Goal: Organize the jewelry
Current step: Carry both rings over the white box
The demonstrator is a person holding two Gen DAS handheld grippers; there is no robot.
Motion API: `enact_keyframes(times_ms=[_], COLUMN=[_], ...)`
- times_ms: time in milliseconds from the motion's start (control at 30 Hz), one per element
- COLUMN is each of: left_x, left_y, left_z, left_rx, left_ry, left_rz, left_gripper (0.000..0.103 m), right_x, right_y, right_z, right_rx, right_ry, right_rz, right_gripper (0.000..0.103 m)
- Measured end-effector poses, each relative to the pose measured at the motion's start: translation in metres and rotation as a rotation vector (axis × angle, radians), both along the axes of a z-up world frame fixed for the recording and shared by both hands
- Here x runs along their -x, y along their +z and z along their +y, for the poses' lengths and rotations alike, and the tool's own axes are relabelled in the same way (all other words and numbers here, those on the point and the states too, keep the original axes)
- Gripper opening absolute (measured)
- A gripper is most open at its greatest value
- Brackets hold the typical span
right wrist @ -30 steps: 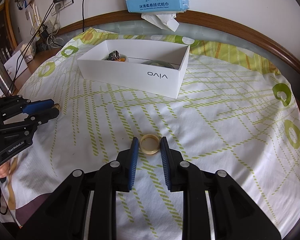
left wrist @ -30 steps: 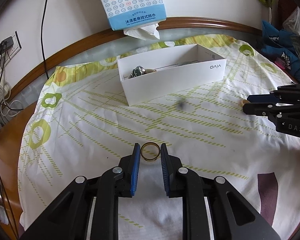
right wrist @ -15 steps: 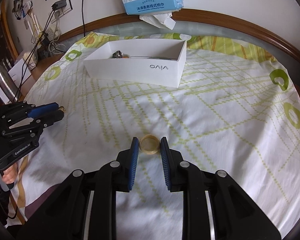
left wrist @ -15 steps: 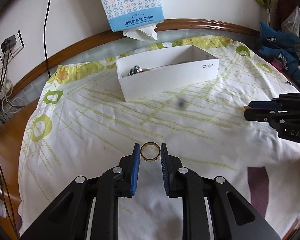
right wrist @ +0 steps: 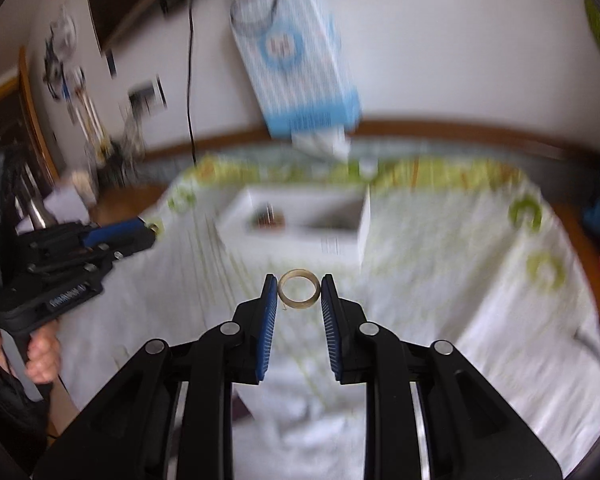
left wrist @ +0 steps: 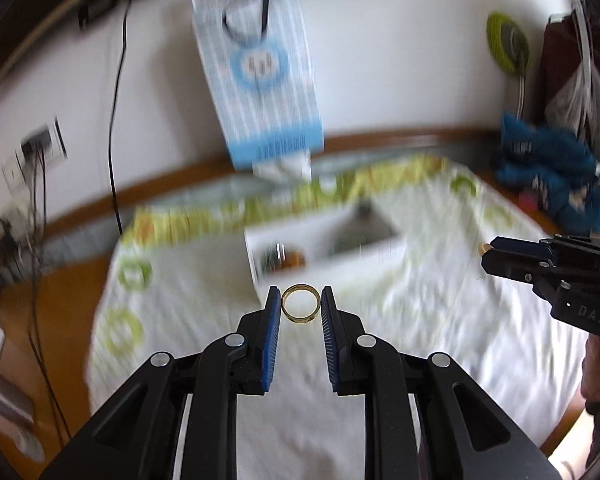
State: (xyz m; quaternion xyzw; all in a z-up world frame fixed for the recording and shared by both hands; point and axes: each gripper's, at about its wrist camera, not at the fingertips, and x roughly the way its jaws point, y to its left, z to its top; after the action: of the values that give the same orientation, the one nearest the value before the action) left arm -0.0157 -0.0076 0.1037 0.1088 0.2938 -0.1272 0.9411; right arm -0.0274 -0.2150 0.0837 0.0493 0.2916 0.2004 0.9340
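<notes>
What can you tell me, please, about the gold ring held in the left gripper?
The gold ring is a plain, shiny, yellow-metal band with no stone visible. It is pinched edge to edge between the blue pads of the left gripper, its opening facing the camera. It hangs clear above the white patterned tablecloth, in front of the white box. Only the pads touch it.

tissue pack (left wrist: 260, 80): blue/white, hangs on wall above far edge of table, white tissue sticking out at bottom
black cord (left wrist: 114, 120): runs down wall, left of tissue pack
wall sockets (left wrist: 40, 148): far left on wall, plugs + cables in, blurred
tablecloth (left wrist: 204, 300): white w/ green stripes & rings, covers most of table
table (left wrist: 52, 300): round, brown wood rim bare at left edge & far edge
blue cloth bundle (left wrist: 548, 176): at table's far right edge
green round thing (left wrist: 506, 42): on wall, upper right
plastic bag (left wrist: 576, 96): hangs far right, blurred
</notes>
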Motion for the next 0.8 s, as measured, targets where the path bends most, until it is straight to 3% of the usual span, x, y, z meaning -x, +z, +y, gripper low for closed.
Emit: enact_keyframes(times_ms=[133, 300, 400, 467, 600, 667, 800], left_x=[-0.03, -0.081, -0.108, -0.125, -0.146, -0.153, -0.156], left_y=[0.029, 0.035, 0.015, -0.009, -0.053, -0.067, -0.075], left_z=[-0.006, 0.0, 0.002, 0.005, 0.008, 0.007, 0.001], left_rx=[0.03, 0.088, 0.108, 0.157, 0.157, 0.152, 0.12], left_ry=[0.017, 0.093, 0.131, 0.132, 0.132, 0.13, 0.127], left_rz=[-0.047, -0.059, -0.042, 0.03, 0.139, 0.187, 0.2], left_gripper=[0.021, 0.02, 0.02, 0.02, 0.02, 0.02, 0.02], right_x=[-0.024, -0.071, -0.109, -0.132, -0.157, -0.162, -0.168], right_y=[0.044, 0.06, 0.037, 0.01, -0.045, -0.055, -0.064], right_z=[0.002, 0.013, 0.023, 0.029, 0.032, 0.031, 0.032], right_rx=[-0.046, -0.091, -0.112, -0.116, -0.093, -0.088, -0.085], right_ry=[-0.014, -0.051, -0.057, -0.067, -0.07, -0.064, -0.053], right_rz=[-0.079, -0.093, -0.027, 0.041, 0.179, 0.205, 0.236], right_gripper=[0.022, 0.022, 0.022, 0.022, 0.022, 0.022, 0.022])
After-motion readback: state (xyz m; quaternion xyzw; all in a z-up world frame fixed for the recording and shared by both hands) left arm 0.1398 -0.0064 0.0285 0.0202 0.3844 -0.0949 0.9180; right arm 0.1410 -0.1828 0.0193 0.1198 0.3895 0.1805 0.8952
